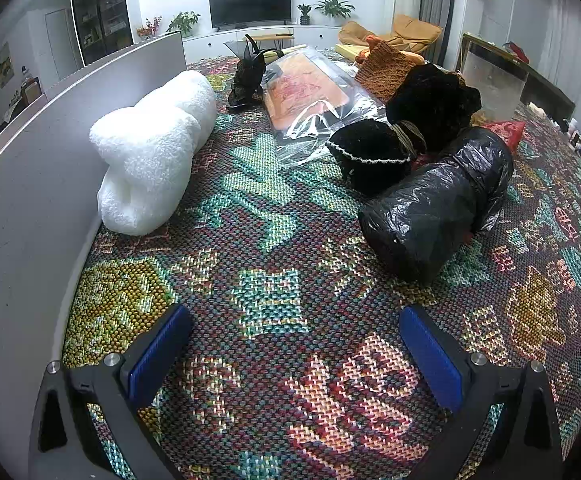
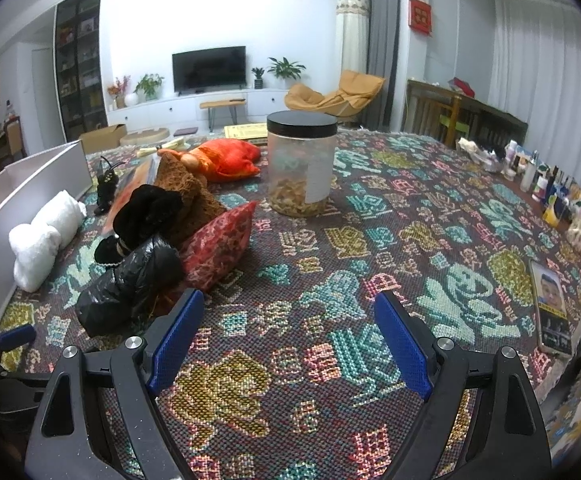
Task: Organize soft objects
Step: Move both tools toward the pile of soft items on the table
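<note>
A rolled white fluffy towel (image 1: 156,148) lies against a grey panel (image 1: 30,184) on the patterned cloth; it also shows in the right wrist view (image 2: 44,234). A black plastic-wrapped bundle (image 1: 438,204) lies mid-right, also seen in the right wrist view (image 2: 130,286). Behind it sit a black knitted hat (image 1: 370,158), a black fuzzy item (image 1: 434,102), a brown knit piece (image 1: 384,70) and a red patterned pillow (image 2: 220,250). My left gripper (image 1: 294,344) is open and empty over the cloth. My right gripper (image 2: 288,336) is open and empty, right of the bundle.
A clear jar with a black lid (image 2: 302,168) stands mid-table. A clear plastic bag with a pink item (image 1: 310,100) and a black ornament (image 1: 248,78) lie further back. A phone (image 2: 552,306) and several bottles (image 2: 546,184) line the right edge.
</note>
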